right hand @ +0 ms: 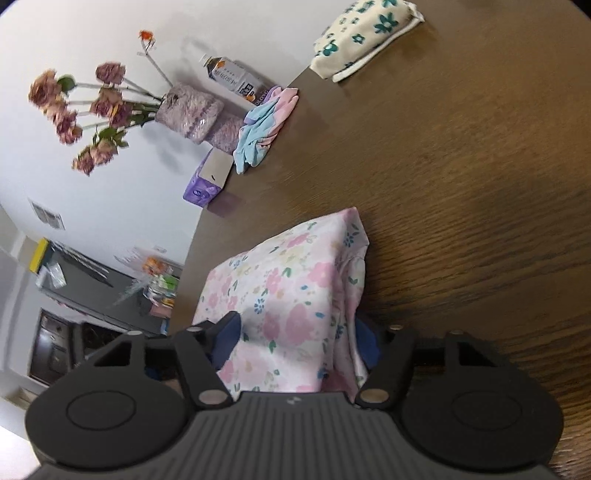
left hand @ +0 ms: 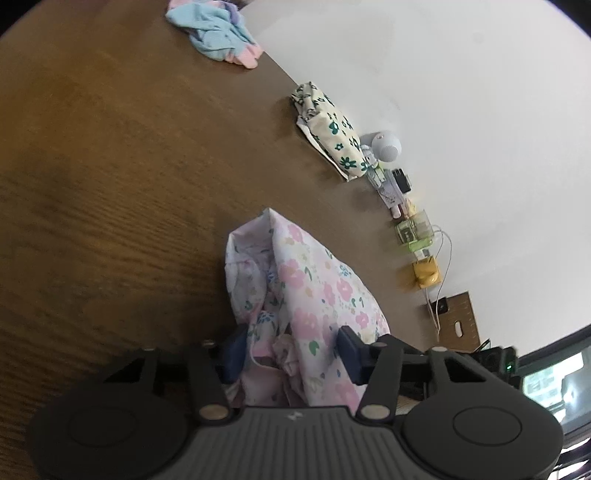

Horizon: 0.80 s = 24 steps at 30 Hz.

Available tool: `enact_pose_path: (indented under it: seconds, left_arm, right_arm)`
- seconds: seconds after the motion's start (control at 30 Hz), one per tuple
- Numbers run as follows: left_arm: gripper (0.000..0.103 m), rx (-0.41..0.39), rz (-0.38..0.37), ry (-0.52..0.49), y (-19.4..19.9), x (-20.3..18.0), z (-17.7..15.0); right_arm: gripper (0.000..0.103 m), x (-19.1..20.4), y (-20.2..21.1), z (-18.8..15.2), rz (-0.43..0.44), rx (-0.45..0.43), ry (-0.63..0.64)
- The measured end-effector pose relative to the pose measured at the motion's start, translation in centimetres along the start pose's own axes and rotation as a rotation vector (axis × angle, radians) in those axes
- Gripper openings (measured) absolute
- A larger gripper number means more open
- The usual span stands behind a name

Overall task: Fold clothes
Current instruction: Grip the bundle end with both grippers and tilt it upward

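A white garment with pink flowers (left hand: 314, 273) lies bunched on the brown wooden table (left hand: 110, 184). In the left wrist view it fills the gap between the blue pads of my left gripper (left hand: 291, 349), which presses on it from both sides. Seen from the right wrist, the same floral garment (right hand: 288, 273) stands up in a fold on the table (right hand: 461, 184). My right gripper (right hand: 297, 339) is shut on its near part, one blue pad on each side of the cloth.
A crumpled blue and pink garment (left hand: 218, 33) (right hand: 258, 129) and a folded cream cloth with green flowers (left hand: 328, 129) (right hand: 365, 37) lie near the wall edge. Small bottles and boxes (left hand: 413, 229), a vase of flowers (right hand: 188, 109), a carton (right hand: 232, 77) and a purple tissue box (right hand: 208, 177) line that edge.
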State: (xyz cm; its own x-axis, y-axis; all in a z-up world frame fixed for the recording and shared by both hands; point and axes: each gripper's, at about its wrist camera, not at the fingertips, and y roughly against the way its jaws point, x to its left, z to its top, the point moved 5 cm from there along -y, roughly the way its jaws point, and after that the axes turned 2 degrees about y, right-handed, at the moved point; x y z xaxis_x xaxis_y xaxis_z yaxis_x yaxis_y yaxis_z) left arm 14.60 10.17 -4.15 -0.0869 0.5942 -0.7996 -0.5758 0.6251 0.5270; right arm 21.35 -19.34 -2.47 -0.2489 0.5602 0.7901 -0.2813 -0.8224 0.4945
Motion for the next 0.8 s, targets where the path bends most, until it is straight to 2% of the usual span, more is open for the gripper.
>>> enact_pose_path:
  seconds: [0.03,0.1,0.27,0.37,0.53,0.67,0.8]
  left_arm:
    - [0.048,0.000,-0.005,0.007,-0.1,0.1,0.1]
    - [0.047,0.001,-0.012,0.014,-0.2,0.2,0.2]
    - [0.046,-0.003,-0.027,0.020,-0.6,0.2,0.3]
    - [0.040,-0.008,-0.030,0.029,-0.9,0.3,0.3]
    - [0.034,-0.011,-0.029,0.034,-1.2,0.3,0.2]
    - [0.027,-0.020,-0.058,0.048,-1.3,0.4,0.2]
    - [0.027,-0.028,-0.087,0.062,-1.5,0.4,0.4]
  right_arm:
    - [0.052,-0.4,0.1,0.0,0.006,-0.003,-0.017]
    - [0.046,-1.0,0.2,0.1,0.019,-0.008,-0.046]
    - [0.045,-1.1,-0.2,0.4,0.025,0.001,-0.041]
    - [0.044,-1.1,-0.5,0.5,0.035,0.006,-0.041]
    - [0.036,-1.4,-0.7,0.4,0.060,0.011,-0.060]
    - [0.028,-1.3,-0.6,0.4,0.075,0.005,-0.051]
    - [0.021,-0.8,-0.4,0.7,0.085,-0.008,-0.018]
